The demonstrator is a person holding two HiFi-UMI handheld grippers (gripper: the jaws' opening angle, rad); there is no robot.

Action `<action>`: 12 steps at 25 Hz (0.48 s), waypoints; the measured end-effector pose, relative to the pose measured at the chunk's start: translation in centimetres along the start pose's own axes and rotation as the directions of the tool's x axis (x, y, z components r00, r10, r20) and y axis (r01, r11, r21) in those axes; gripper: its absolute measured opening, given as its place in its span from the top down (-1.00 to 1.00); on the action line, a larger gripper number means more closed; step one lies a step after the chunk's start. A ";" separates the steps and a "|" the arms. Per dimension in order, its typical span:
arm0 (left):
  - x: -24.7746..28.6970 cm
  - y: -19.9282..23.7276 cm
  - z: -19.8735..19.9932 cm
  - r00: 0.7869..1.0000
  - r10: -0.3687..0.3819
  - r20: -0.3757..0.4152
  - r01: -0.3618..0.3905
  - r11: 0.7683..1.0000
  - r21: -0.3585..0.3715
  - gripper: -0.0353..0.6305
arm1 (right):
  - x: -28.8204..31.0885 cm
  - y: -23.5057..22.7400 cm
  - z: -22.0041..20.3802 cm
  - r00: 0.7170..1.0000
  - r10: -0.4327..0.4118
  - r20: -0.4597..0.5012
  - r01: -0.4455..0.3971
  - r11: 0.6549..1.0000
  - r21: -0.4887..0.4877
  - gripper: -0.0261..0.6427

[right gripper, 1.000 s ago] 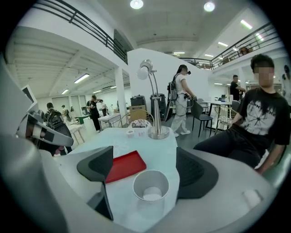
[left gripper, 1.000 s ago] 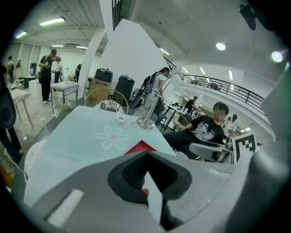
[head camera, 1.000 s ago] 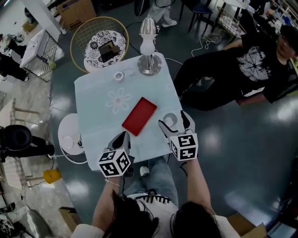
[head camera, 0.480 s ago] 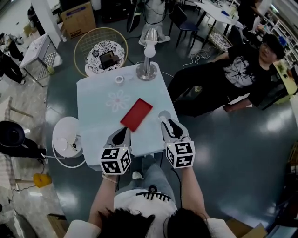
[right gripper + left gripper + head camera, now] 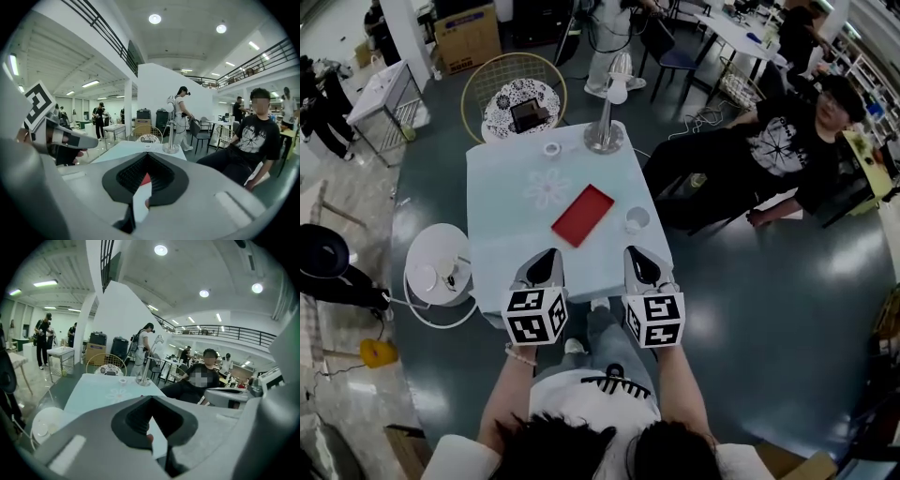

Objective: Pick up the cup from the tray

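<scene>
Nearest, the left gripper (image 5: 547, 255) and right gripper (image 5: 631, 253) hang over the table's (image 5: 502, 225) near edge. Both are closed on nothing, and the right's jaws have just been closing empty. Farther out, the cup (image 5: 637, 220) stands upright on the table just beside the red tray (image 5: 583, 215), so the job looks done; any retreat should keep clear of the cup.

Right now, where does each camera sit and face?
Head view: on the person's head, facing steeply down at table, red tray, cup; shows hair, forearms, left claw, right claw.
Left gripper view: on the left claw, looking along its shut jaws over the table toward the lamp; right claw at right.
Right gripper view: on the right claw, jaws just closed empty, facing likewise; left claw at left.
Shared: both gripper views show table, lamp, seated person.
</scene>
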State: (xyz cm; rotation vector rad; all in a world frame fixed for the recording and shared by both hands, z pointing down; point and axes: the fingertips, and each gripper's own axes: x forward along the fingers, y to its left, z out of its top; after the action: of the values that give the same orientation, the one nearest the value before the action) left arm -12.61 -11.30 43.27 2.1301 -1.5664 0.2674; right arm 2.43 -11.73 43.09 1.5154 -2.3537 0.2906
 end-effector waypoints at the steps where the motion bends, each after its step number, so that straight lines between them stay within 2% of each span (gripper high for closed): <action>1: -0.4 0.2 -0.3 1.000 0.013 -0.005 -0.013 1.000 0.007 0.89 | -0.3 0.5 -0.1 1.000 0.008 0.001 -0.008 1.000 0.009 0.85; 8: -2.4 -0.1 -1.3 1.000 -0.027 0.012 0.026 1.000 0.003 0.89 | -1.6 2.0 -0.6 1.000 0.002 0.001 -0.002 0.999 0.033 0.85; 12: -3.2 -0.8 -1.1 0.999 -0.045 0.027 0.044 0.999 0.027 0.89 | -2.1 2.6 -0.7 1.000 0.007 0.001 -0.007 0.999 0.035 0.85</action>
State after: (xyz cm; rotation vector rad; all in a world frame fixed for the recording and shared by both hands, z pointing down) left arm -12.71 -7.91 42.64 2.1949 -1.5366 0.2452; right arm 0.99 -8.67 42.98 1.5236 -2.3670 0.3339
